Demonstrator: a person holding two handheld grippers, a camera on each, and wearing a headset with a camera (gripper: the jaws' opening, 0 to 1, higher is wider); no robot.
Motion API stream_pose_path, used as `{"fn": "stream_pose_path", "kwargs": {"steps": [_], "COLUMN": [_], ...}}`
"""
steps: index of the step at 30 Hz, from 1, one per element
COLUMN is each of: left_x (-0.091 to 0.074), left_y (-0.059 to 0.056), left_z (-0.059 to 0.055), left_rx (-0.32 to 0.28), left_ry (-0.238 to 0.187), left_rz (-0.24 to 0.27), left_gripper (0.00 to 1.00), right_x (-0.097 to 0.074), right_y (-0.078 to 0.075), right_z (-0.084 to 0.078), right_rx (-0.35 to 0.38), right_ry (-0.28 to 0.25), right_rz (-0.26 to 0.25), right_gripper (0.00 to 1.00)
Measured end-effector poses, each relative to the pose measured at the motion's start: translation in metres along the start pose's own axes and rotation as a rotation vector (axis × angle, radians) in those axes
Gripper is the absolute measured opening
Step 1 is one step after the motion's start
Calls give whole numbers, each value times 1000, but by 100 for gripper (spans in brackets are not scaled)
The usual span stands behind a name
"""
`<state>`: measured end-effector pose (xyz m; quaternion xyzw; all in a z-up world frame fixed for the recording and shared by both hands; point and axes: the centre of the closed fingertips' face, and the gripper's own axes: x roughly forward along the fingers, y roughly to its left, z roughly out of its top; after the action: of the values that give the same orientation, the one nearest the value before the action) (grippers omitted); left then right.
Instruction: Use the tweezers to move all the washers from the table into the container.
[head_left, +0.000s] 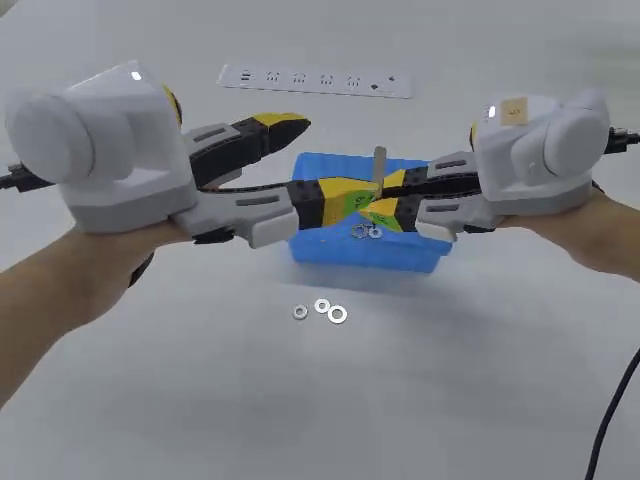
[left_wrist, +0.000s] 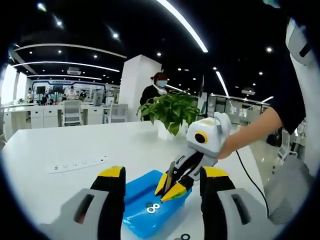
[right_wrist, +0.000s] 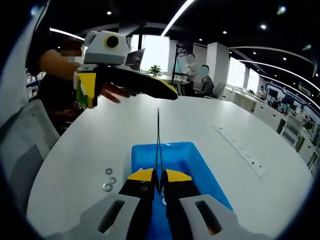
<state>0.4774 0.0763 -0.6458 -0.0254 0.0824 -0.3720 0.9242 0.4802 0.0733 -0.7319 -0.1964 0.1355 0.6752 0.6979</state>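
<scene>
A blue rectangular plastic container (head_left: 330, 255) sits toward the middle of the white surface (head_left: 450, 380). Two small silver metal washers (head_left: 367, 232) lie inside it. Three more loose silver washers (head_left: 321, 311) lie close together on the bare surface, just beside the container on the side toward the near edge.

The right gripper (right_wrist: 159, 176) has its fingers pressed together on a pair of thin grey metal tweezers (right_wrist: 158, 135), which stick out straight ahead over the container. Whether the tweezer tips carry anything cannot be told.

The left gripper (left_wrist: 162, 175) has its yellow-tipped fingers spread wide and holding nothing. In the head view one finger reaches across the container's far-left corner, and the other ends close to the right gripper's fingers.

A long white power strip (head_left: 315, 80) lies flat near the far edge of the surface, well apart from the container.
</scene>
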Motion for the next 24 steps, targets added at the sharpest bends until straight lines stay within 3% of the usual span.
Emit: {"fn": "stream_pose_path", "kwargs": {"steps": [3, 6, 8, 11, 17, 24], "left_x": [11, 20, 24, 29, 34, 33], "left_y": [-2, -18, -21, -22, -22, -26], "left_z": [-2, -7, -10, -12, -10, -9], "left_rx": [6, -13, 13, 18, 45, 37], "left_ry": [19, 65, 80, 98, 94, 82], "left_rz": [-37, -166, -198, -222, -253, -293], "left_gripper": [59, 41, 33, 32, 26, 14], "right_x": [0, -2, -3, -5, -7, -8], "right_y": [0, 1, 3, 5, 8, 10], "right_z": [1, 2, 3, 5, 6, 5], "right_rx": [-16, -21, -16, 4, 18, 22], "right_ry": [4, -1, -8, -29, -43, -44], "right_rz": [-1, 10, 19, 33, 51, 63], "right_gripper": [7, 7, 7, 8, 8, 8]}}
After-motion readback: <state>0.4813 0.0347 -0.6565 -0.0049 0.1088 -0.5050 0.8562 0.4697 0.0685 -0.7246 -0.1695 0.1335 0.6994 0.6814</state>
